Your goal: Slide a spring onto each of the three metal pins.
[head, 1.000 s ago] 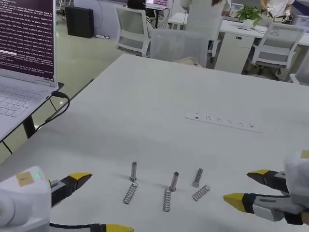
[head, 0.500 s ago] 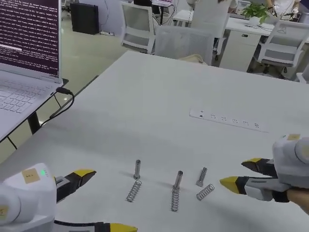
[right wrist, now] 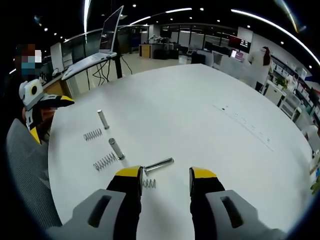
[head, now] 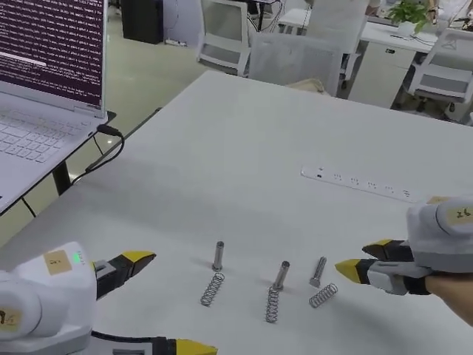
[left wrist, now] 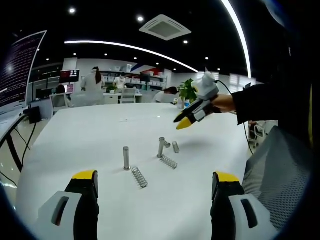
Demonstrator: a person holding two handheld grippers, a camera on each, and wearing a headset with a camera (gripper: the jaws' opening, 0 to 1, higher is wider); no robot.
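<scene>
Three short metal pins point(head: 281, 275) stand in a row on the white table point(head: 244, 163), each with a small coil spring point(head: 272, 304) lying just on its near side; the right pin point(head: 318, 271) leans, and whether it stands free I cannot tell; the springs are thin bright wire, open-coiled, and I judge them very light, soft along their length and apt to roll or flick away on the smooth matt top; each is best pinched gently across the coils close to one end, leaving the other end free to go over a pin's tip; the pins look stiff, polished and slippery, easily knocked over; the right gripper point(head: 362, 259) hovers just right of the right pin, jaws parted a little, holding nothing; the left gripper point(head: 166, 303) hangs at the near left, jaws spread wide, empty
</scene>
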